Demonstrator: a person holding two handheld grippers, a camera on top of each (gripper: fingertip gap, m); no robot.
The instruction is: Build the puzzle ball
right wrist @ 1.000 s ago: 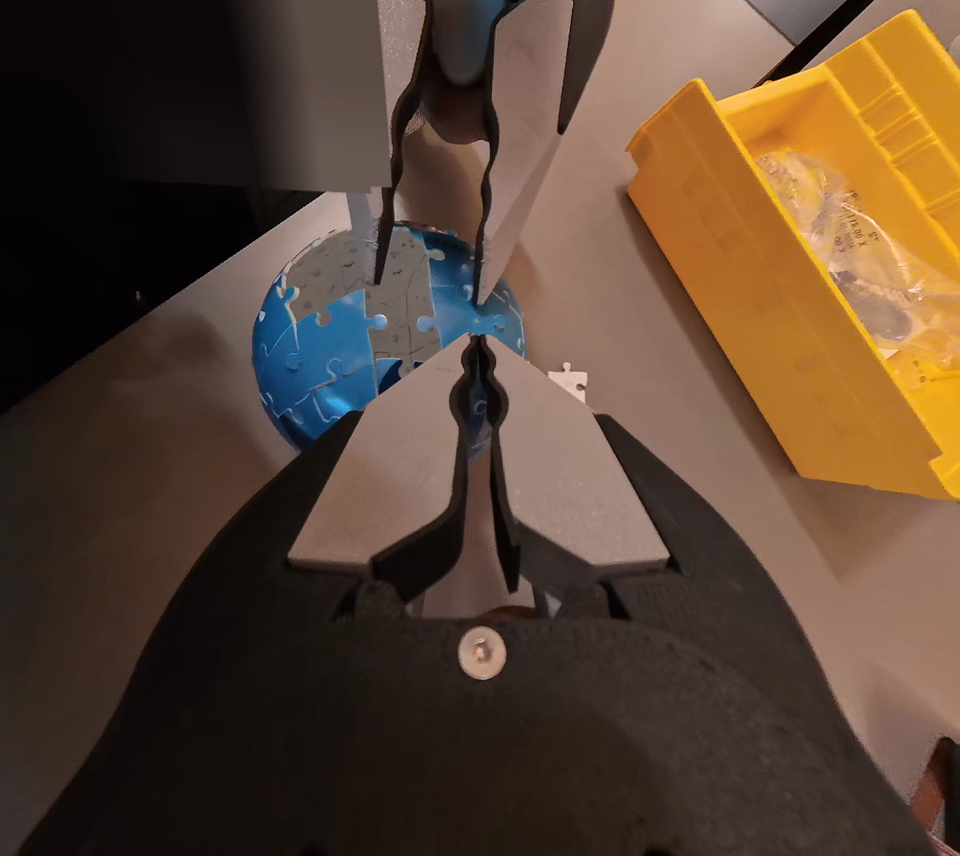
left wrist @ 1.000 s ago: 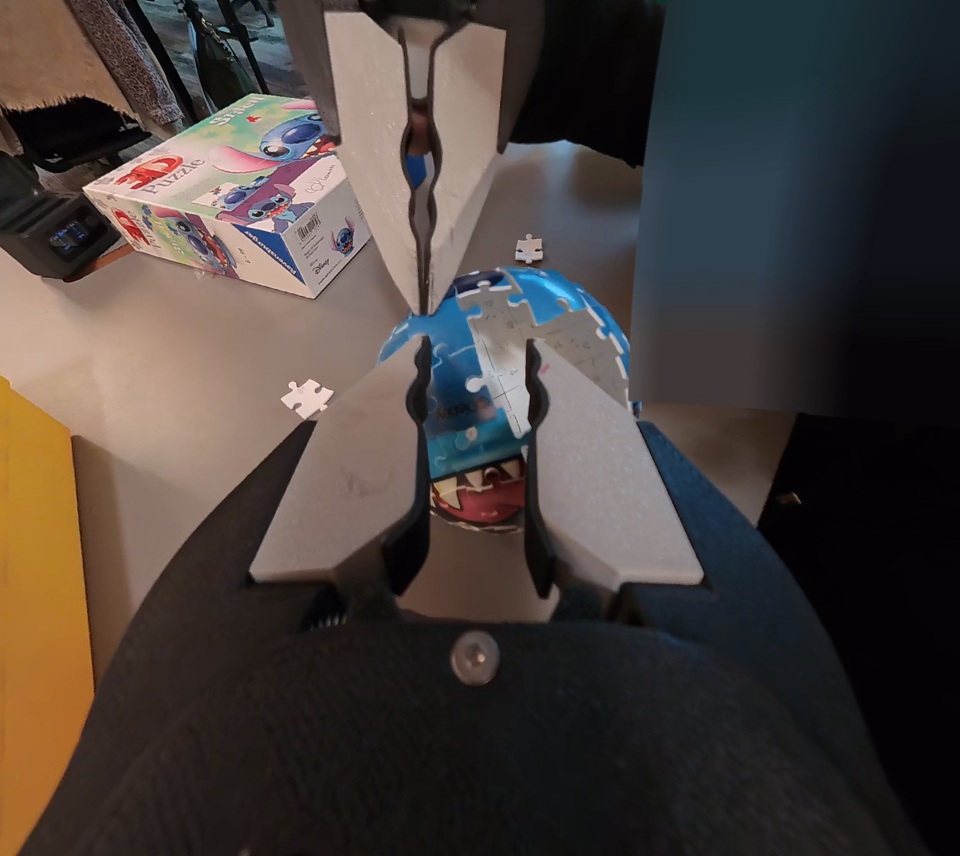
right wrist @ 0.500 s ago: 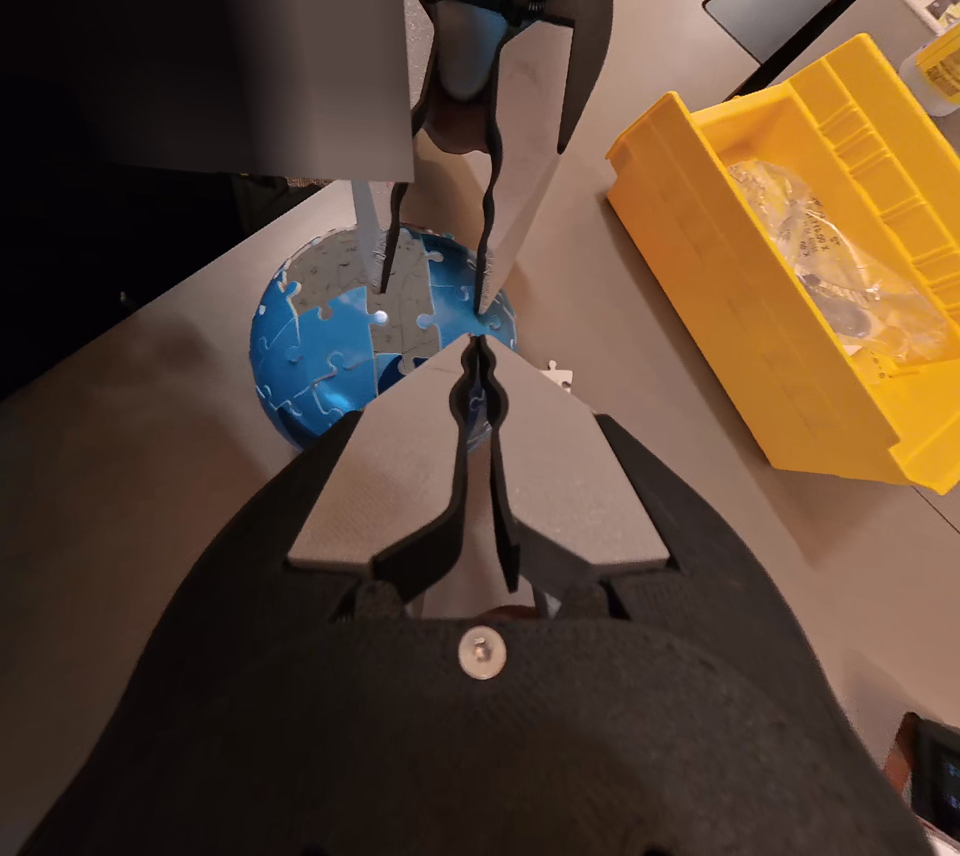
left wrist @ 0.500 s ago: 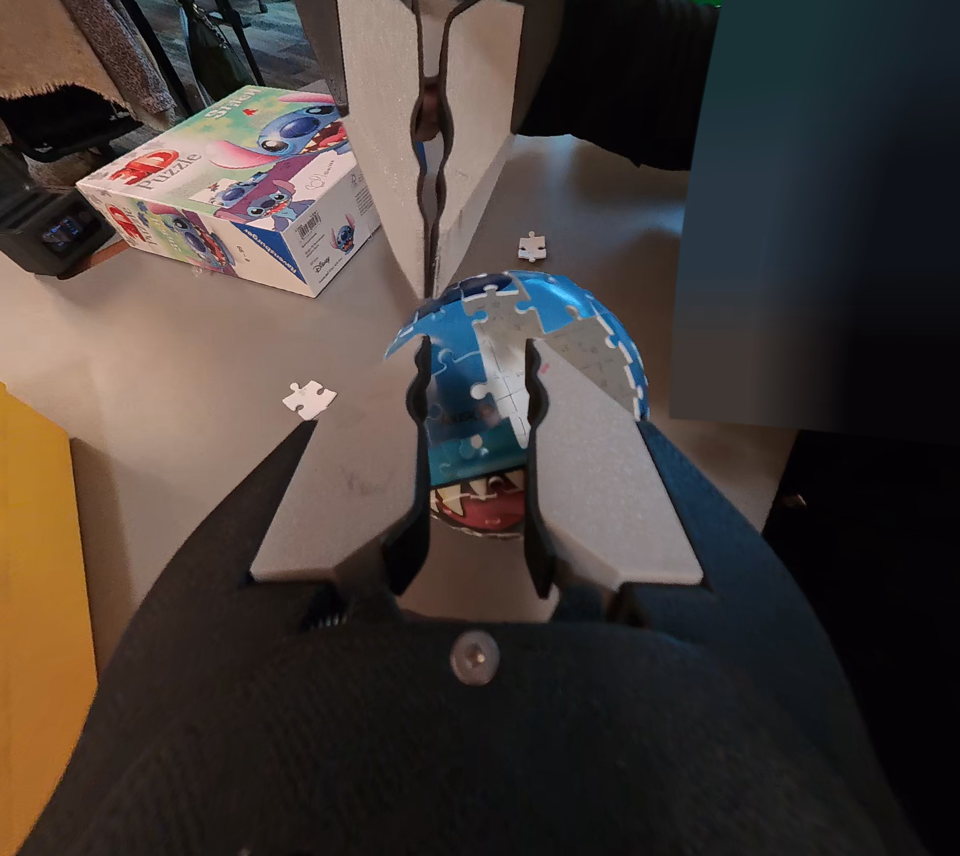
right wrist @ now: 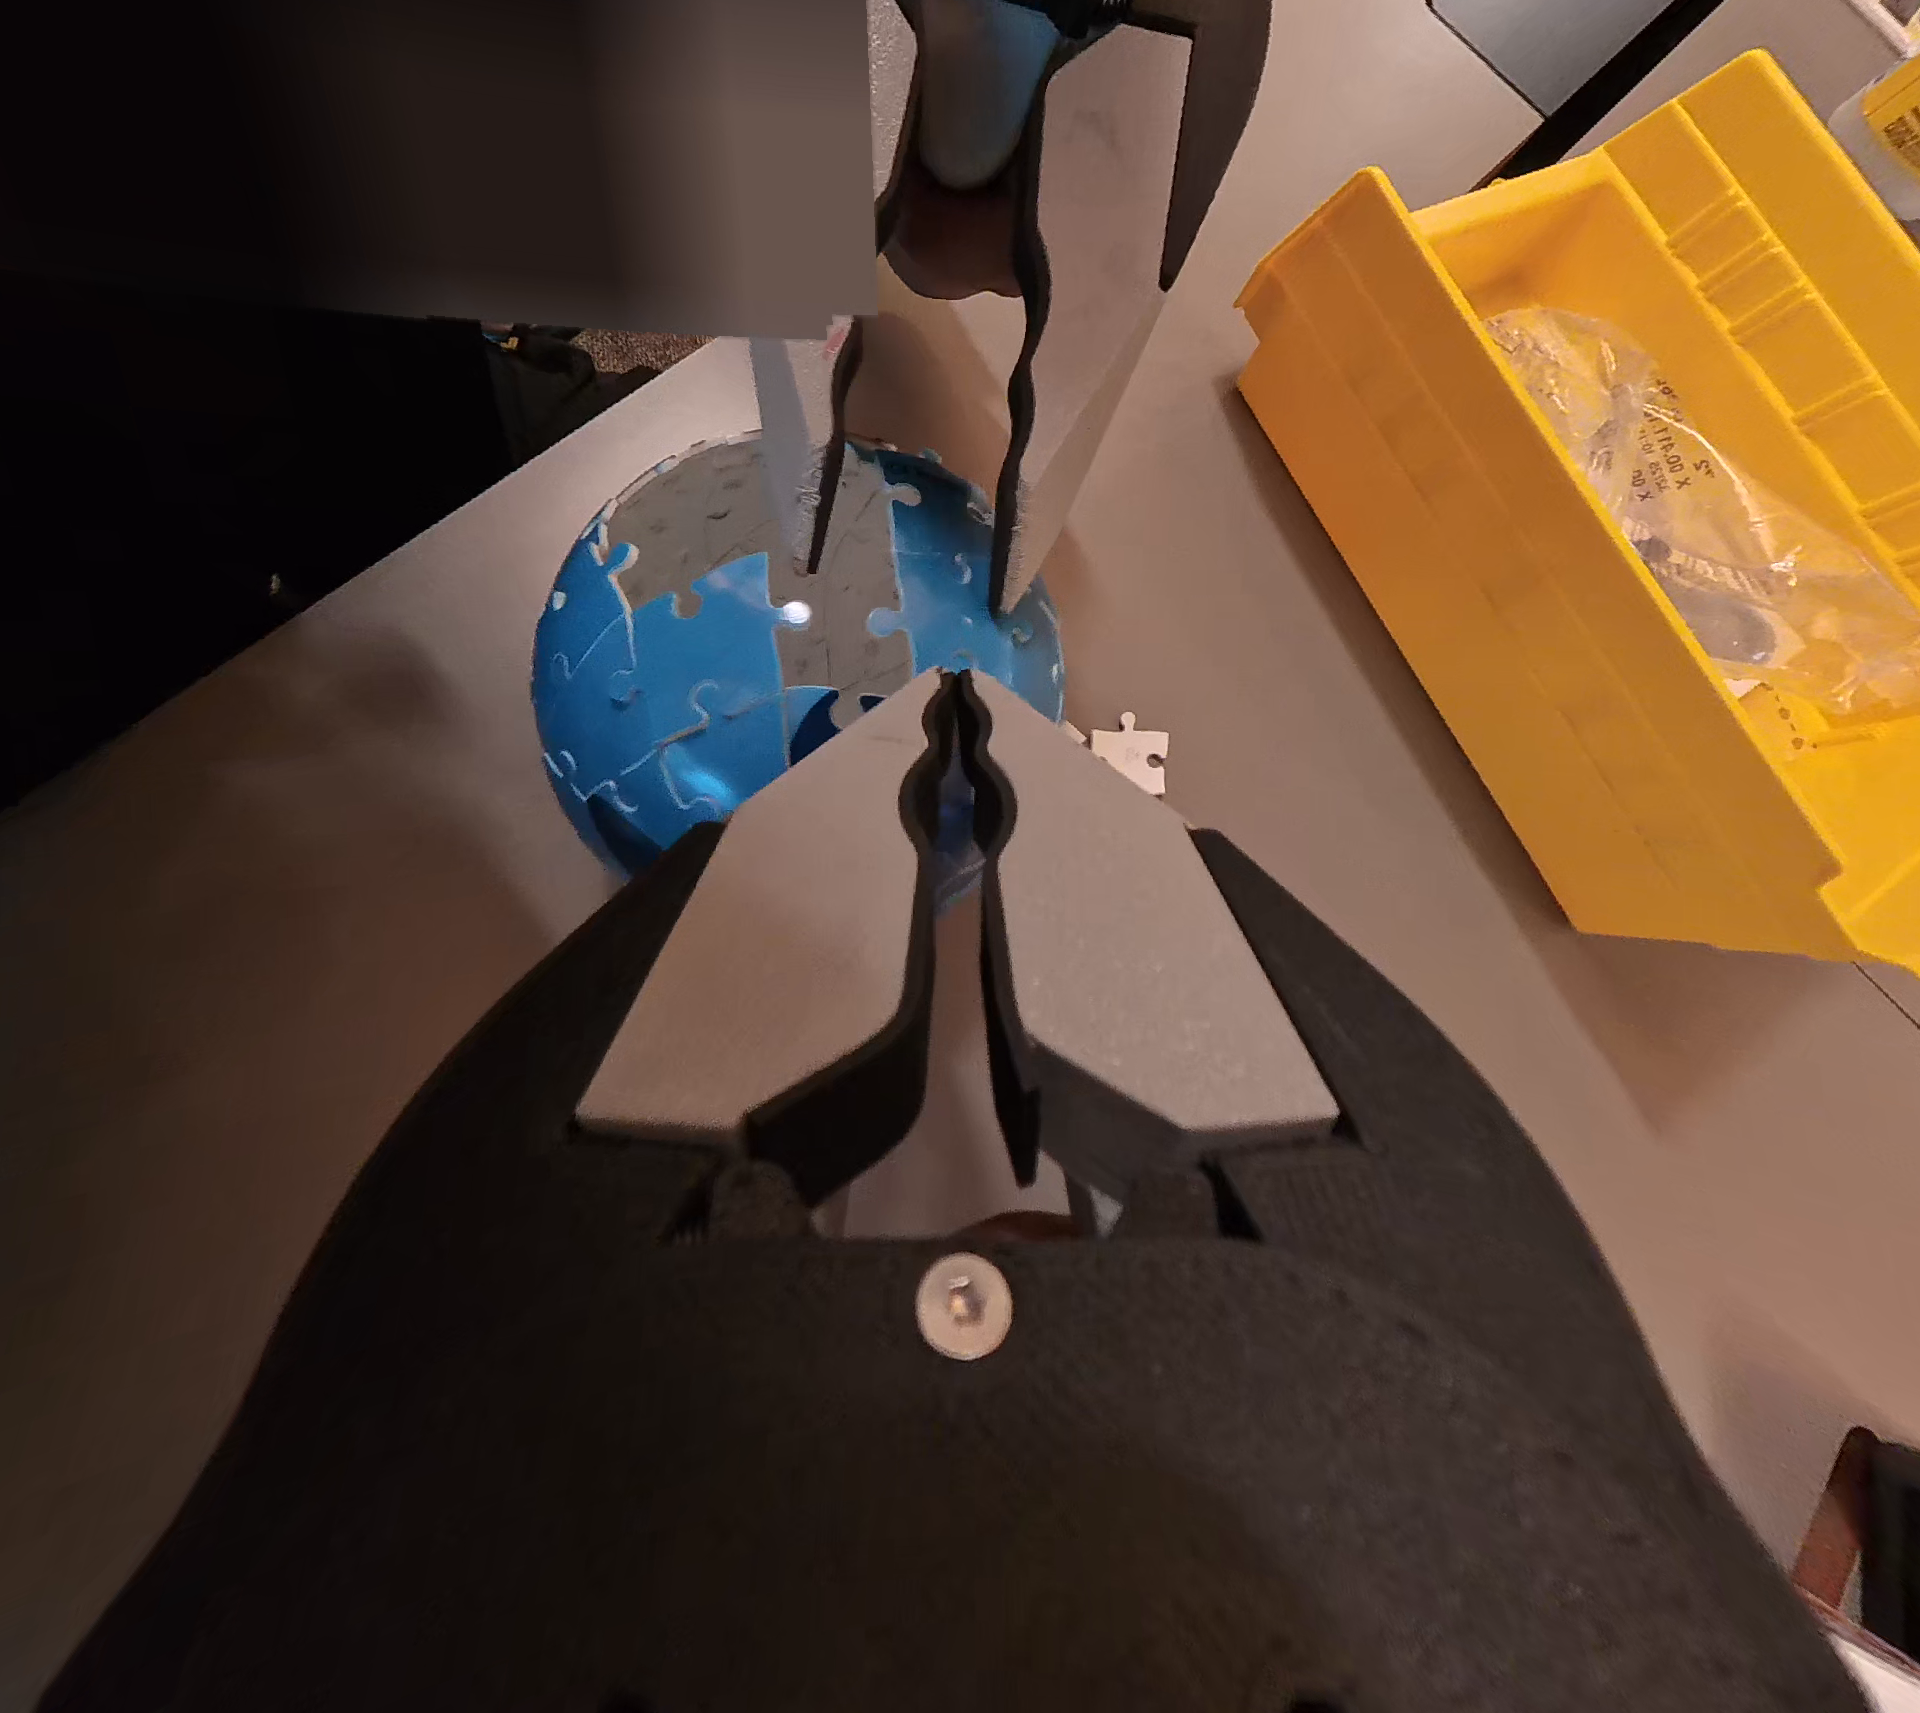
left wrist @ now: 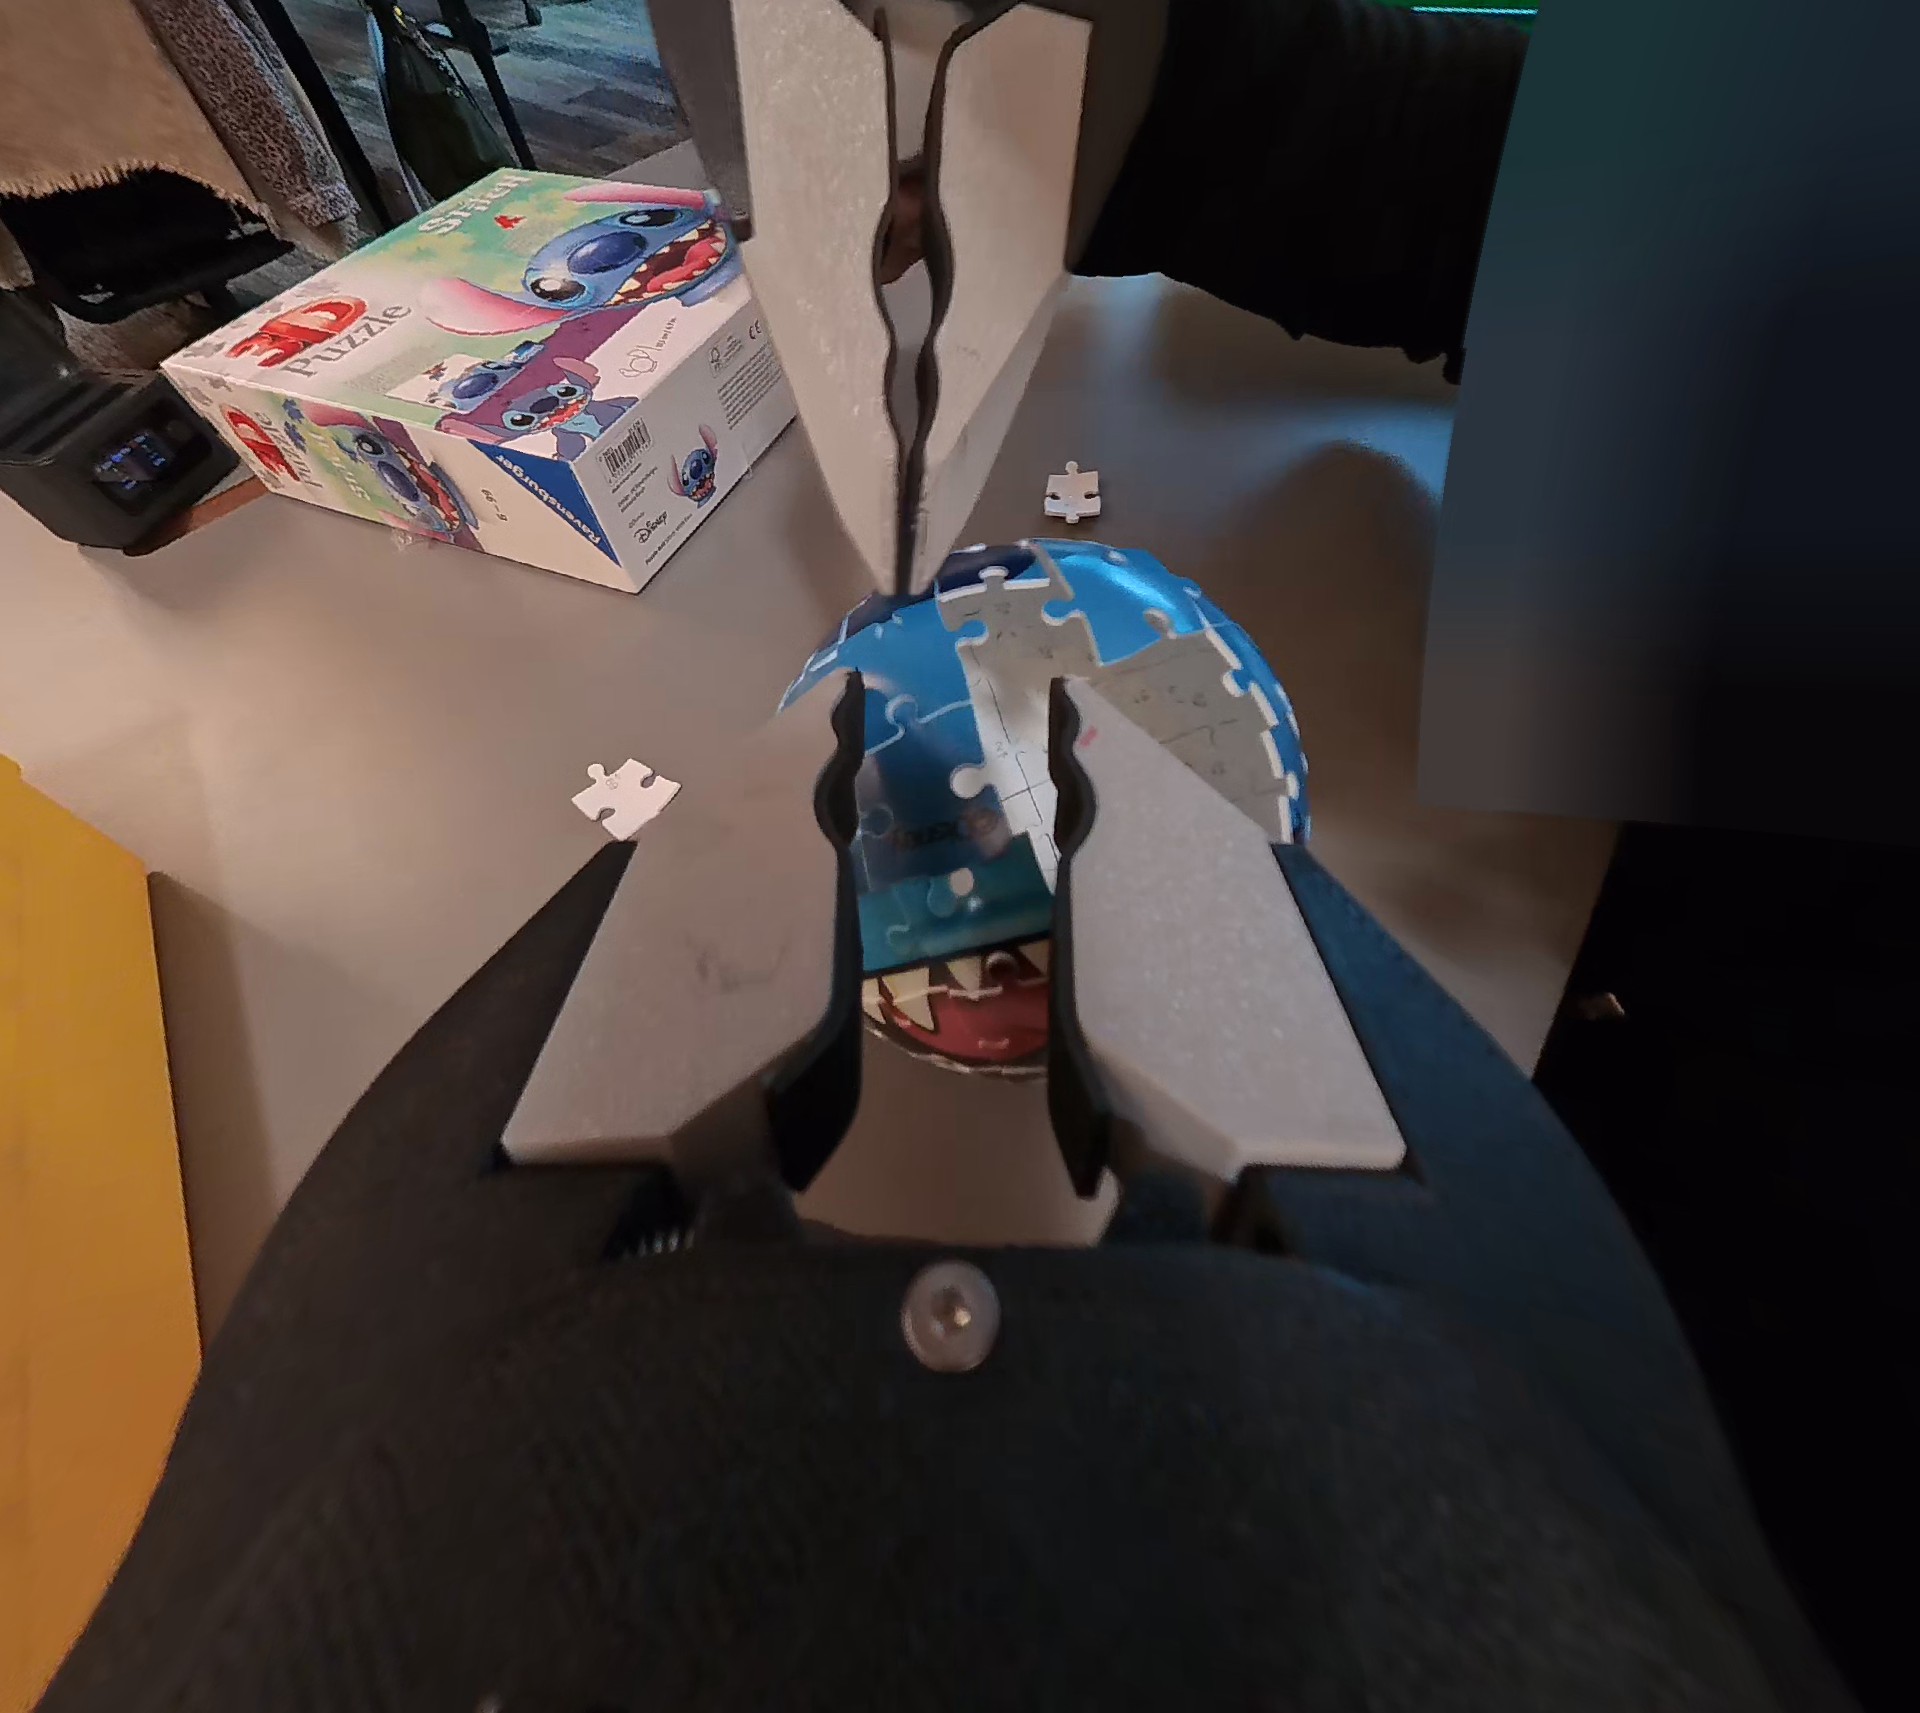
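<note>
**Grippers meet over the half-built ball**

Grey table (left wrist: 312, 707) carries everything. Left gripper (left wrist: 951, 697) stands parted, its fingers astride the ball (left wrist: 1153, 624); the right gripper (right wrist: 954, 676) is pinched nearly closed at the ball's rim. Only the left view shows the box (left wrist: 488, 375) and two loose pieces (left wrist: 625, 796); only the right shows the yellow bin (right wrist: 1455, 583). Since a second ago, both grippers have barely shifted.

Printed writing covers the puzzle box (left wrist: 499, 385).
</note>
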